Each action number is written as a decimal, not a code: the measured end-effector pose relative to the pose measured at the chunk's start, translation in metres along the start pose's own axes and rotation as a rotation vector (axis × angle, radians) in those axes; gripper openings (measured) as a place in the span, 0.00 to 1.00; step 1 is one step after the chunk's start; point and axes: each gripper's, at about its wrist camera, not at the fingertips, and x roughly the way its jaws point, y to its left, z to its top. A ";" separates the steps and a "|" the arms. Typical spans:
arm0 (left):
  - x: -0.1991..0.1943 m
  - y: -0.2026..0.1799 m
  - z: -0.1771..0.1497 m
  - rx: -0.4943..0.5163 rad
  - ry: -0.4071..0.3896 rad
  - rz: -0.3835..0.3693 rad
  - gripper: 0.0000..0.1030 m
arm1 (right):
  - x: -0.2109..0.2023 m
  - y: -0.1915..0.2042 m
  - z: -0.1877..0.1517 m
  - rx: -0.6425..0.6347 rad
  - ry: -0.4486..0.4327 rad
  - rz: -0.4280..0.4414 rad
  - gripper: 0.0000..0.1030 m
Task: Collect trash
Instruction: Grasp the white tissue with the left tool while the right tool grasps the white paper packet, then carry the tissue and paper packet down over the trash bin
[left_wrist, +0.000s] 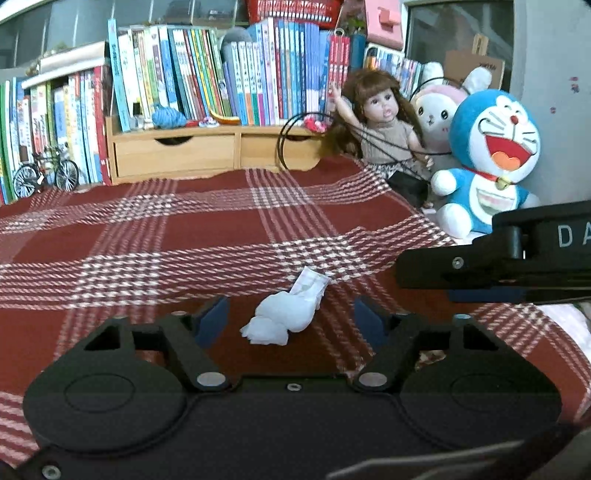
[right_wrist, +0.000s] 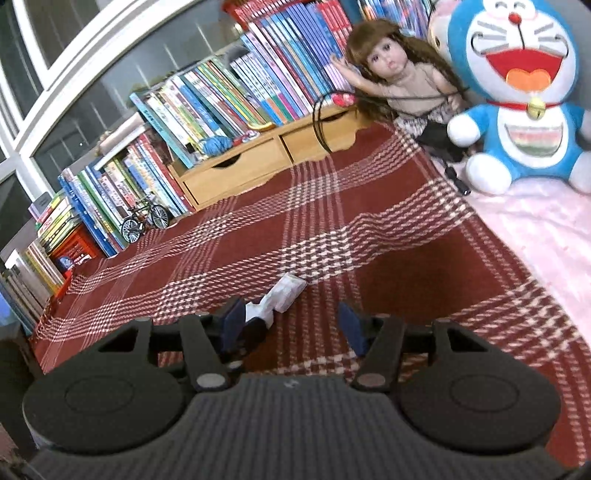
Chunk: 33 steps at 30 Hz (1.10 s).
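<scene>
A crumpled white tissue (left_wrist: 284, 317) lies on the red plaid cloth (left_wrist: 184, 229). My left gripper (left_wrist: 290, 321) stands open around it: the blue pads (left_wrist: 212, 321) sit on either side with gaps, and neither touches the tissue. My right gripper (left_wrist: 404, 271) comes in from the right in the left wrist view, its tip just right of the tissue. In the right wrist view the right gripper (right_wrist: 292, 326) is open. The tissue (right_wrist: 284, 293) lies ahead of its left finger. A dark finger of the other gripper (right_wrist: 255, 330) shows beside that pad.
Behind the cloth stand a wooden drawer unit (left_wrist: 177, 151), rows of books (left_wrist: 229, 74) and a small model bicycle (left_wrist: 46, 175). A doll (left_wrist: 380, 118), a white bunny plush (left_wrist: 437, 107) and a blue cat plush (left_wrist: 487, 158) sit at the back right, with a black cord (left_wrist: 284, 144).
</scene>
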 end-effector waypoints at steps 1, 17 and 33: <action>0.006 -0.001 0.000 -0.003 0.010 0.001 0.50 | 0.005 -0.001 0.001 0.008 0.007 0.003 0.63; -0.031 0.043 -0.010 -0.018 -0.042 0.071 0.25 | 0.084 0.016 0.011 -0.018 0.097 -0.027 0.56; -0.078 0.072 -0.020 -0.035 -0.065 0.088 0.25 | 0.080 0.038 -0.009 -0.067 0.096 -0.066 0.36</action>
